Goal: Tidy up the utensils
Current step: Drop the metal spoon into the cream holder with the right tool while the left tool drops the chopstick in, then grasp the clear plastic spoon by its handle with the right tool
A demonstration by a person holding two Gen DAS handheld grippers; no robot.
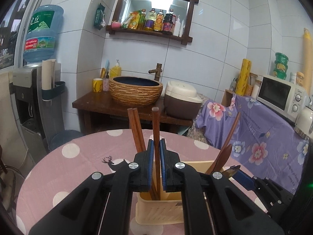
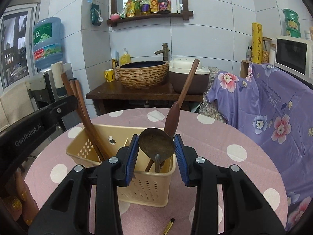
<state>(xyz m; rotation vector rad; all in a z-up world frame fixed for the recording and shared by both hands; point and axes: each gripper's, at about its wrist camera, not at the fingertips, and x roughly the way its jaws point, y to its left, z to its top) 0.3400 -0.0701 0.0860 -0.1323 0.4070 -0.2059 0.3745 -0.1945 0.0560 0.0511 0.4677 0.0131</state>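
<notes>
While left gripper (image 1: 156,146) pinches one chopstick (image 1: 156,125) | right gripper (image 2: 156,146) pinches one spoon (image 2: 156,144)

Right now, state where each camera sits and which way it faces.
Left wrist: on the left gripper, facing the sink wall; its jaws clamp a chopstick over the utensil basket.
Right wrist: on the right gripper, same heading; jaws hold a metal spoon; the other gripper's arm shows at left.
Shared: basket, polka-dot table.

Three wooden chopsticks (image 1: 156,133) upright in one cream utensil basket (image 2: 140,188); two spoons there, one wooden spoon (image 2: 173,117) and one metal ladle (image 2: 156,144). One small gold-handled brush (image 2: 169,226) on one polka-dot table (image 2: 244,152).
</notes>
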